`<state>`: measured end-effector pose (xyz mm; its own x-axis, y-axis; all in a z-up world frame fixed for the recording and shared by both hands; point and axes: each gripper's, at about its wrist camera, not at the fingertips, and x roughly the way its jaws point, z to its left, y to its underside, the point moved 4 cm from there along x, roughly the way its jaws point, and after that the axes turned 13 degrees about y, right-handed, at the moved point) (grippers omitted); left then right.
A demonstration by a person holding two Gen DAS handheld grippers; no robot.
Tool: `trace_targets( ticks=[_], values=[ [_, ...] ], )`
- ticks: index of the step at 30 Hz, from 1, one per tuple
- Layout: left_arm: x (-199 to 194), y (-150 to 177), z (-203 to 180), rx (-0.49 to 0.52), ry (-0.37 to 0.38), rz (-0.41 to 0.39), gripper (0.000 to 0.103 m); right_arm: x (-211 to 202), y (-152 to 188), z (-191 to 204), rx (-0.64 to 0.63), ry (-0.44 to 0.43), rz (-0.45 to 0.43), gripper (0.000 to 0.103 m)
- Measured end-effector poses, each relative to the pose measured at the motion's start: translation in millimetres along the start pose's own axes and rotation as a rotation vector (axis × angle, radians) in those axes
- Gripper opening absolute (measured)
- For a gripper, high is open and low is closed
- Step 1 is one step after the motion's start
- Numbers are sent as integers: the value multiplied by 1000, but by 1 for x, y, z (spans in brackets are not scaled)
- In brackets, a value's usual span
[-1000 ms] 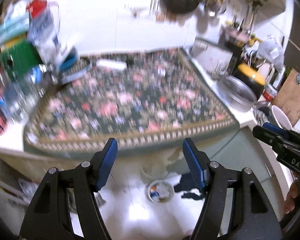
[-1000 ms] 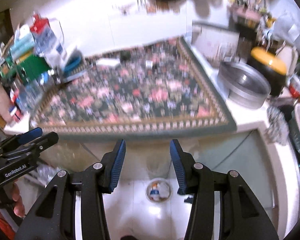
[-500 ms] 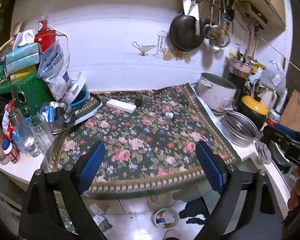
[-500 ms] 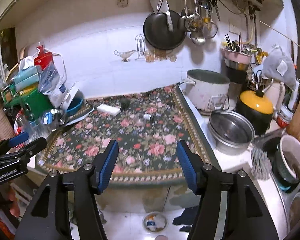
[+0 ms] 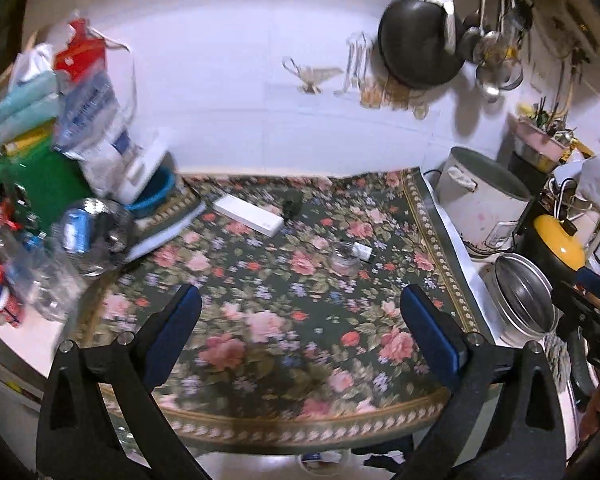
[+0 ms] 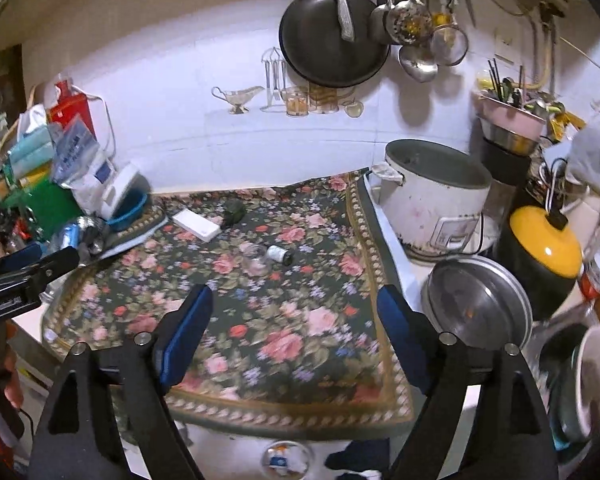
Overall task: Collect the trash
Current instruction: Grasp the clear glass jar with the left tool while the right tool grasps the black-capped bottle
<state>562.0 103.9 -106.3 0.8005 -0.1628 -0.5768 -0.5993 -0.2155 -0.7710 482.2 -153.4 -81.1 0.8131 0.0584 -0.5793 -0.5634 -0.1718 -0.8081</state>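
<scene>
Pots right of floral cloth, clutter left

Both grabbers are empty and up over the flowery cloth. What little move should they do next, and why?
Probably ease the right gripper forward and down toward the small clear jar lying mid-cloth beside a little white bottle. Both grippers' fingers are opening with nothing between them, and these two small pieces lie loose on the floral cloth, closest ahead. The left gripper could wait.

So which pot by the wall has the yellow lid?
The black pot at the far right; the white cooker and the steel pot are lidless.
</scene>
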Motion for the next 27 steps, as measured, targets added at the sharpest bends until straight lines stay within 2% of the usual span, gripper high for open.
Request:
trace_targets(
  ticks=[8,17,19,22,25,27],
  values=[
    [117,-2,-13,-32,39,161,100,60,-2,-26,-2,-9,91,82],
    [251,-6,3,-60,83,327,100,120,7,-35,56,9,240,82],
    [276,-5,6,-48,98,364,97,133,8,-33,62,16,277,82],
    [311,-4,10,-10,114,425,88,154,9,-26,80,16,322,82],
    [333,-3,11,29,141,464,82,176,10,-19,97,25,362,82],
    [341,-1,10,64,167,479,72,188,10,-14,104,35,381,82]
  ],
)
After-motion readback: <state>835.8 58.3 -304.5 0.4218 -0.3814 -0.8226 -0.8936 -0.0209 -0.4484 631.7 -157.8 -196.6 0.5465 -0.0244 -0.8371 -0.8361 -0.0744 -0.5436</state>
